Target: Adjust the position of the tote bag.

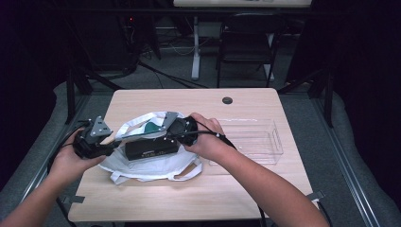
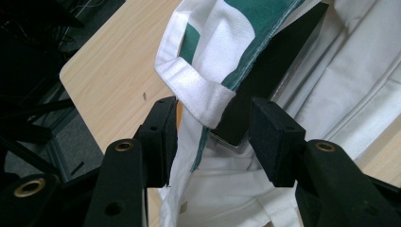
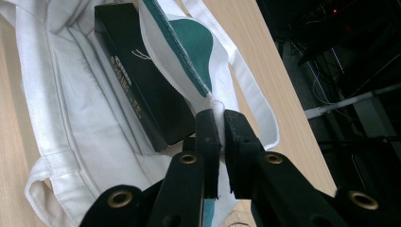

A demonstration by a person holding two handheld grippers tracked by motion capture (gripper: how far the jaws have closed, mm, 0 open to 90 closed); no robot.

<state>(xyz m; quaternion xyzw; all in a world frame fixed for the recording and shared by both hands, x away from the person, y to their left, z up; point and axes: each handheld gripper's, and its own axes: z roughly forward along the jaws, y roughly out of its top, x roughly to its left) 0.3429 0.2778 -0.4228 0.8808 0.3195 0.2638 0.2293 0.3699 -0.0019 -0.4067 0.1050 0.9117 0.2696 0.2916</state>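
Note:
A white cloth bag [image 1: 151, 168] with a green print lies on the wooden table [image 1: 189, 99]. A black box [image 1: 151, 149] with pale lettering sits in its mouth, partly under the upper cloth layer. My right gripper [image 1: 160, 130] is shut on the bag's upper rim [image 3: 213, 106] and holds that layer above the box [image 3: 137, 71]. My left gripper [image 1: 112, 142] is at the bag's left end. Its jaws stand open around a folded white strap end [image 2: 198, 92] and a corner of the box [image 2: 274, 71], and the pads do not press on either.
A clear plastic tray [image 1: 255, 139] stands on the table to the right of the bag, close to the right forearm. A round cable hole [image 1: 227, 100] is near the far edge. Beyond the table are a chair [image 1: 246, 38] and desk legs.

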